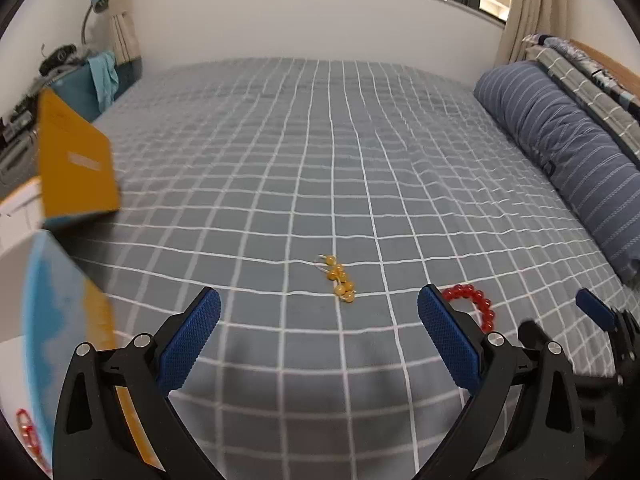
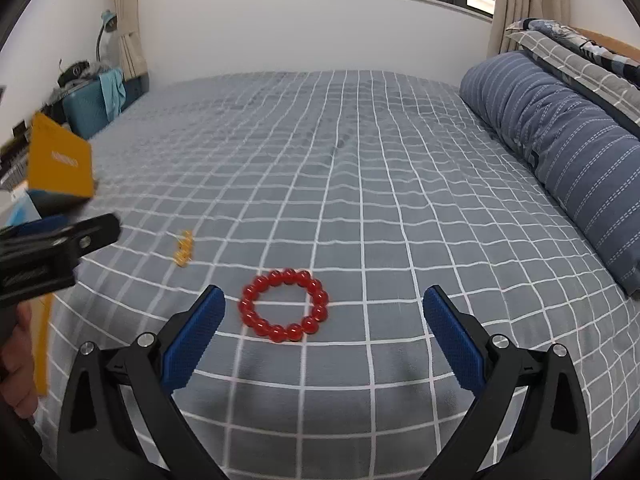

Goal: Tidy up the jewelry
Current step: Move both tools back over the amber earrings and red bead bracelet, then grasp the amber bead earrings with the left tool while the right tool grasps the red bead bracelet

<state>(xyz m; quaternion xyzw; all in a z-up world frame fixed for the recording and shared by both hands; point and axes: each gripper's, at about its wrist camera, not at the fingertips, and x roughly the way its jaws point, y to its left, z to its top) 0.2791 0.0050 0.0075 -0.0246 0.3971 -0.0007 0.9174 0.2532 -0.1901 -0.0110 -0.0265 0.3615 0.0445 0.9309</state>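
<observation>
A yellow bead bracelet (image 1: 340, 278) lies bunched on the grey checked bedspread, just ahead of my left gripper (image 1: 319, 334), which is open and holds nothing. A red bead bracelet (image 2: 285, 306) lies flat as a ring right in front of my right gripper (image 2: 324, 330), which is open too, the ring slightly left of its middle. In the left wrist view the red bracelet (image 1: 474, 304) shows partly behind the right finger. The yellow bracelet (image 2: 184, 250) appears blurred further left in the right wrist view. The left gripper's body (image 2: 52, 252) enters that view at the left.
An open box with an orange lid (image 1: 72, 168) and blue inside wall (image 1: 52, 320) stands at the left bed edge; something red (image 1: 26, 428) lies near its bottom corner. A blue striped bolster (image 2: 560, 152) and folded quilts lie along the right. A hand (image 2: 16, 360) shows at left.
</observation>
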